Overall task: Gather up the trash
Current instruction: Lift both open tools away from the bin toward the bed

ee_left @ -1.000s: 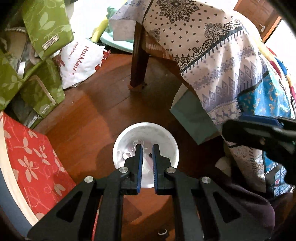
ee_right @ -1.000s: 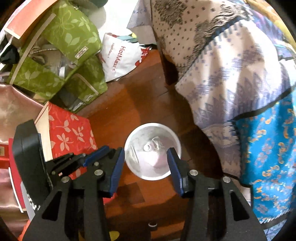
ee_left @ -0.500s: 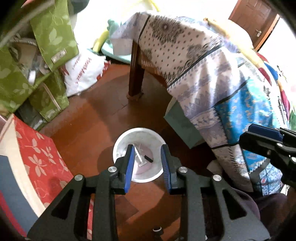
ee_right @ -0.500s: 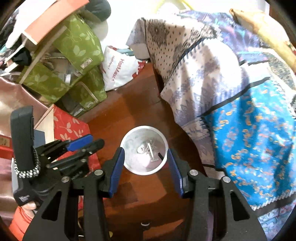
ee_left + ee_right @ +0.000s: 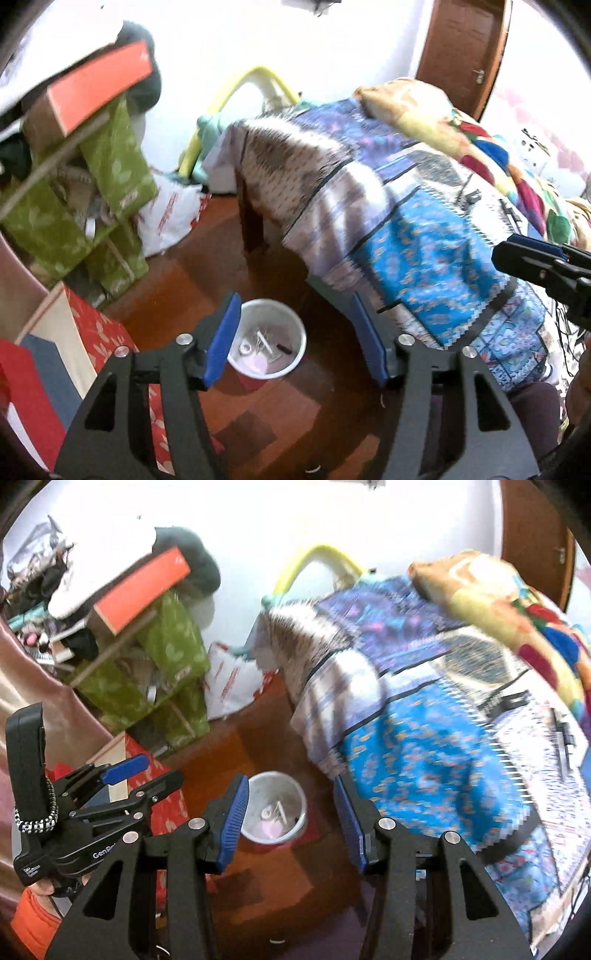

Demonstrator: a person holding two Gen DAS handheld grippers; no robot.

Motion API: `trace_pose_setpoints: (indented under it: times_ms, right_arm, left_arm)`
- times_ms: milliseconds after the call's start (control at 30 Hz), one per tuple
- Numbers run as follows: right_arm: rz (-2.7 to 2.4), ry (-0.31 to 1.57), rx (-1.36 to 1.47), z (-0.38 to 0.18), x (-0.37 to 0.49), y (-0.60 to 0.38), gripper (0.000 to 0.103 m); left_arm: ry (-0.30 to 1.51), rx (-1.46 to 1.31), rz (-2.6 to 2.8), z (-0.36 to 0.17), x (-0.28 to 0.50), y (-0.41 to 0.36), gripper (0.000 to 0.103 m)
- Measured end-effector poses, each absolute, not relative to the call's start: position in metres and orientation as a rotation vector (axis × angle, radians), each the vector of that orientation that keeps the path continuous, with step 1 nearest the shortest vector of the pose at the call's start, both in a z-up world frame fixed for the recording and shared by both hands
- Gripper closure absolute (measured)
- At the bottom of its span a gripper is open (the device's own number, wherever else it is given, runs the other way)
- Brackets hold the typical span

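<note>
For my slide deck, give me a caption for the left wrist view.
Empty left tongs opening above the white bin of small trash on a wooden floor.

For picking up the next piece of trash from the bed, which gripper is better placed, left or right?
Probably right. The right gripper is empty, and its view shows more of the bedspread, where small dark items lie. The left gripper is also empty, jaws opening, beside the white bin.

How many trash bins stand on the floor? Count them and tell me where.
1: the white bin stands on the wooden floor beside the cloth-draped furniture. Clutter may hide others.
</note>
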State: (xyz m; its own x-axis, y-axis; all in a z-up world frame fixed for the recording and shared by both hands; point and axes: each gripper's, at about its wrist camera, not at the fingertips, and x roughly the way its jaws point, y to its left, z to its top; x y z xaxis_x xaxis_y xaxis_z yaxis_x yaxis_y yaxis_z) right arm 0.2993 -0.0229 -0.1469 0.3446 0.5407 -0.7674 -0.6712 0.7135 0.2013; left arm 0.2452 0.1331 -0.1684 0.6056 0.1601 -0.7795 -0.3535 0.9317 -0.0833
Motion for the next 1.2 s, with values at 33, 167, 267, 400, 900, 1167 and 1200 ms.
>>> trace_pose_setpoints:
  times_ms: [33, 167, 267, 400, 900, 1167, 1200]
  right_arm:
    - [0.783, 0.914, -0.151, -0.141, 0.299, -0.030, 0.059]
    - [0.738, 0.844, -0.120, -0.117, 0.297, -0.068, 0.052]
    - [0.698, 0.803, -0.094, -0.105, 0.300, -0.099, 0.051]
    - [0.635, 0.770, -0.069, -0.095, 0.307, -0.137, 0.051]
    - [0.368, 0.809, -0.019, -0.118, 0.362, -0.272, 0.051]
    - [0.297, 0.874, 0.016, -0.149, 0.403, -0.315, 0.051]
    - [0.290, 0.883, 0.020, -0.154, 0.409, -0.319, 0.051]
  left_arm:
    - [0.865, -0.231, 0.291, -0.163, 0.247, 0.127, 0.041]
    - [0.833, -0.215, 0.233, -0.139, 0.260, 0.095, 0.041]
    - [0.810, -0.196, 0.191, -0.125, 0.274, 0.071, 0.041]
    - [0.789, -0.166, 0.117, -0.113, 0.300, 0.029, 0.041]
    - [0.848, -0.103, -0.108, -0.139, 0.409, -0.092, 0.040]
    - [0.887, -0.053, -0.157, -0.167, 0.465, -0.120, 0.040]
    - [0.896, -0.057, -0.162, -0.172, 0.474, -0.121, 0.040]
